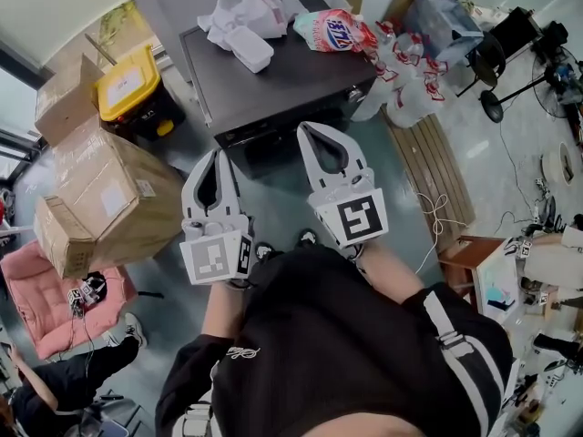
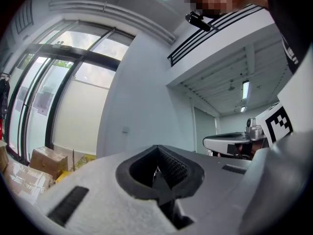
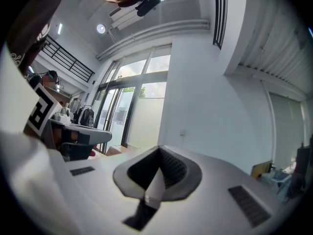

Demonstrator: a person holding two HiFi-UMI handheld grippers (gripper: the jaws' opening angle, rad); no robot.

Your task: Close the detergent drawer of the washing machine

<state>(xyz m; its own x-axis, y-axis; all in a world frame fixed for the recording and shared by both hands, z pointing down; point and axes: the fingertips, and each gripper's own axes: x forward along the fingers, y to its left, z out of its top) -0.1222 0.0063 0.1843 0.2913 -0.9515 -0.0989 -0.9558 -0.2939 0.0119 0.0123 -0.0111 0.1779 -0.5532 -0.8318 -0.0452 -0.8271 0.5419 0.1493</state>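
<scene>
dark grey washing machine (image 1: 273, 89) stands straight ahead of the 2 grippers, seen from steeply above. its top carries white packaging (image 1: 241, 21) and a pink-and-white detergent bag (image 1: 332, 33). detergent drawer: cannot be picked out at this angle; only the machine's upper front edge shows.

left gripper (image 1: 217, 156): clenched, jaws together, nothing between them. its tip is just short of the machine's front edge and apart from it.

right gripper (image 1: 321, 127): clenched as well, and empty. its tip overlaps the front edge in the head view; contact cannot be told.

both gripper views look past the joined jaws at a white wall and tall windows (image 2: 58, 97).

cardboard boxes (image 1: 105, 194) and a yellow-lidded bin (image 1: 127, 85) stand left of the machine.
</scene>
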